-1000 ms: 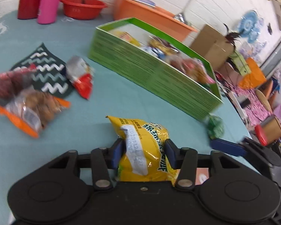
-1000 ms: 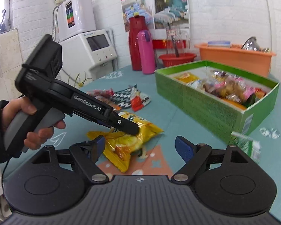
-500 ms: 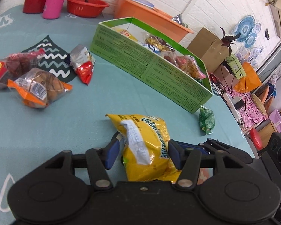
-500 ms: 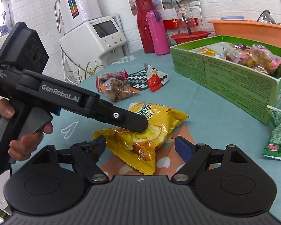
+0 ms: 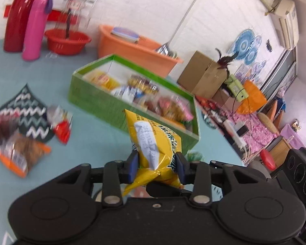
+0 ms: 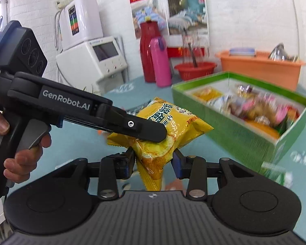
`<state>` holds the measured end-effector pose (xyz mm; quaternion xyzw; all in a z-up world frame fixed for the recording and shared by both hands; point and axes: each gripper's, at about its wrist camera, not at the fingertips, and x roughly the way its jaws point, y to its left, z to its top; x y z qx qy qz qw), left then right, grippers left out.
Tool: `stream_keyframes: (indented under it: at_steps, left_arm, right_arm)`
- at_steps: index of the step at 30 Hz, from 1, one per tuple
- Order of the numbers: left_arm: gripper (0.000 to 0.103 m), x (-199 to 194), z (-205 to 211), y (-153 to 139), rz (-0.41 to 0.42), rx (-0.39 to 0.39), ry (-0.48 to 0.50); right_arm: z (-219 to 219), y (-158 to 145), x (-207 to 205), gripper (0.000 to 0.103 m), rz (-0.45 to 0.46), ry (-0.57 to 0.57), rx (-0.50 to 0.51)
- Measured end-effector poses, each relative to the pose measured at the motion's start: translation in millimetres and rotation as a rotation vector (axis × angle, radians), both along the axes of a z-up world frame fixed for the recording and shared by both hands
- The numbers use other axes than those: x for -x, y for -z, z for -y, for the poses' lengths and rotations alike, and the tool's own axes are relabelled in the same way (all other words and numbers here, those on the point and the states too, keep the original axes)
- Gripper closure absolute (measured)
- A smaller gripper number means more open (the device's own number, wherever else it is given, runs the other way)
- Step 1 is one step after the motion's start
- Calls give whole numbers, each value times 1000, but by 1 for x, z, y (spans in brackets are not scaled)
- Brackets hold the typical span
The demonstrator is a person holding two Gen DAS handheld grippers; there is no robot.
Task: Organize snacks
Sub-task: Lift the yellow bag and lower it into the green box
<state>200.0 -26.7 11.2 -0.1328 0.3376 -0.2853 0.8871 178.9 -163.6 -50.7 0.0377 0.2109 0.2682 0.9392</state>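
Above the table (image 5: 95, 143), just short of the box (image 5: 104, 106), I have the chip bag (image 5: 153, 140) pinched by both grippers: left gripper (image 5: 156, 163) closing on its middle, right gripper (image 6: 154, 159) closing on its lower end. Two grips on one puffy, slick bag could, I judge, tug it loose or burst it. Only the right view shows the hand (image 6: 18, 153) on the left handle; only the left shows loose packets (image 5: 20, 151) beside the box.
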Motion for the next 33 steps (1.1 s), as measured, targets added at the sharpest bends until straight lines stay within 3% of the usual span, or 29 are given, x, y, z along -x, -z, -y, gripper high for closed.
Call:
stream_keyframes:
  at_steps: [10,23,24,25,27,28,30,33]
  left_arm:
    - [59,-58,25,-32,106,22,33]
    - [58,-142,30,-10,58,40,40]
    - [56,-146,30,-7,58,33,35]
    - [39,-149,30,-4,58,17,21]
    - [0,-154,30,1,47,-24,-30]
    - [0,-155,28,4,46,-35,-54]
    - [0,-152,23,6,45,-37,-74]
    - [0,-145,18,5,29,-44,-84]
  right_arm:
    - [21,-35,-47,37,110,82,6]
    - [31,-22,-120,37,81,133,31]
    - [28,-19,-124,36,80,134,46]
    - [25,-16,-128,34,79,136,71]
    - [15,-9,-134,17,80,160,158]
    - [11,-6,-135,0,85,183,203]
    - [8,-3,-132,0,103,200,238]
    - [15,-4,-128,0,91,201,211]
